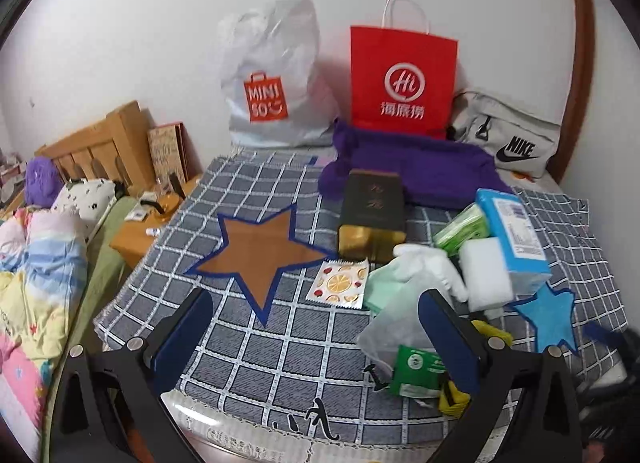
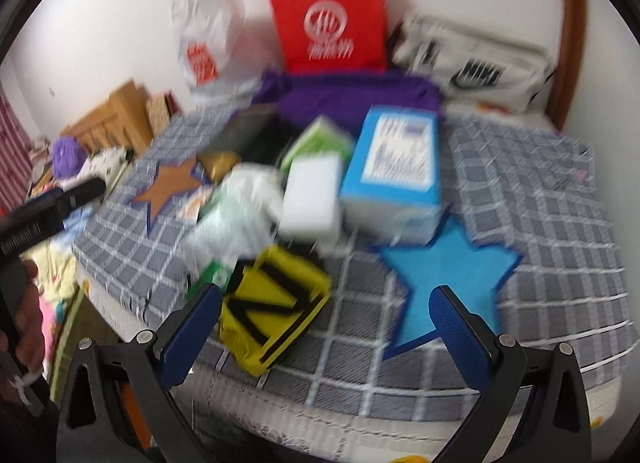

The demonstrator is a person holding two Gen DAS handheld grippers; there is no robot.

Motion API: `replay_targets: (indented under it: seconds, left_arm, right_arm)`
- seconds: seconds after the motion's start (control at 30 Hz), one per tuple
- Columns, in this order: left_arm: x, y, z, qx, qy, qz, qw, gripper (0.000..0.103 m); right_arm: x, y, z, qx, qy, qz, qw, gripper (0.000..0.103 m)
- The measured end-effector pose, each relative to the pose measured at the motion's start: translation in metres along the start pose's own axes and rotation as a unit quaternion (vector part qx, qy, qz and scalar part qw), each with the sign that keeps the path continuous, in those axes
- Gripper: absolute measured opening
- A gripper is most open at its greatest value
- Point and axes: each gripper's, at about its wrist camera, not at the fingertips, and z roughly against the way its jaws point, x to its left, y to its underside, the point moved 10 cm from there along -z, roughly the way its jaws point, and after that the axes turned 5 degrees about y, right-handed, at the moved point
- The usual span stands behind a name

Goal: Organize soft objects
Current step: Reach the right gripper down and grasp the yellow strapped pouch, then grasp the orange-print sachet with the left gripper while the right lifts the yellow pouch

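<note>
I note both grippers, left (image 1: 316, 339) and right (image 2: 326, 327), spread wide, holding nothing. The soft pile (image 1: 436, 275) lies between the brown star (image 1: 260, 251) and blue star (image 2: 444, 279). A gold box (image 1: 370, 215) stands behind the pile; a yellow cloth (image 2: 276, 311) lies just inside my right gripper's left finger.

Brown star (image 1: 260, 251) (blue-edged) on checked cloth (image 1: 280, 343)

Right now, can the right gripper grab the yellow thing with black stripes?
Probably yes. The right gripper is open, and the yellow thing lies just ahead by its left finger with nothing on top, though the picture is blurry.
</note>
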Motion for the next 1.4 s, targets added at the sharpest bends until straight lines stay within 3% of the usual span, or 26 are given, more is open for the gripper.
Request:
replay_targets:
  seconds: [0.3,0.6,0.67,0.8,0.9,1.23,1.4]
  left_arm:
    - [0.011,0.016,-0.041,0.036,0.019,0.020,0.9990,0.103]
    - [0.014,0.027,-0.065,0.054,0.045,0.022,0.9973,0.103]
    - [0.015,0.030,-0.071,0.062,0.043,0.021,0.9970,0.103]
    - [0.017,0.034,-0.085,0.074,0.044,0.029,0.9958,0.103]
    - [0.015,0.036,-0.092,0.080,0.051,0.031,0.9950,0.103]
    - [-0.003,0.033,-0.126,0.106,0.059,-0.004,0.9926,0.103]
    - [-0.006,0.032,-0.143,0.123,0.062,-0.017,0.9903,0.090]
  right_arm:
    - [0.045,0.032,-0.047,0.067,-0.027,0.028,0.997,0.102]
    - [0.058,0.029,-0.073,0.083,-0.003,0.023,0.996,0.102]
    - [0.058,0.027,-0.078,0.076,0.014,0.037,0.996,0.089]
    - [0.047,0.024,-0.073,0.065,0.003,0.033,0.997,0.086]
    - [0.032,0.021,-0.067,0.055,0.019,0.040,0.997,0.085]
    - [-0.021,0.011,-0.046,0.038,0.036,0.030,0.998,0.085]
    - [-0.046,0.009,-0.053,0.041,0.050,0.018,0.998,0.085]
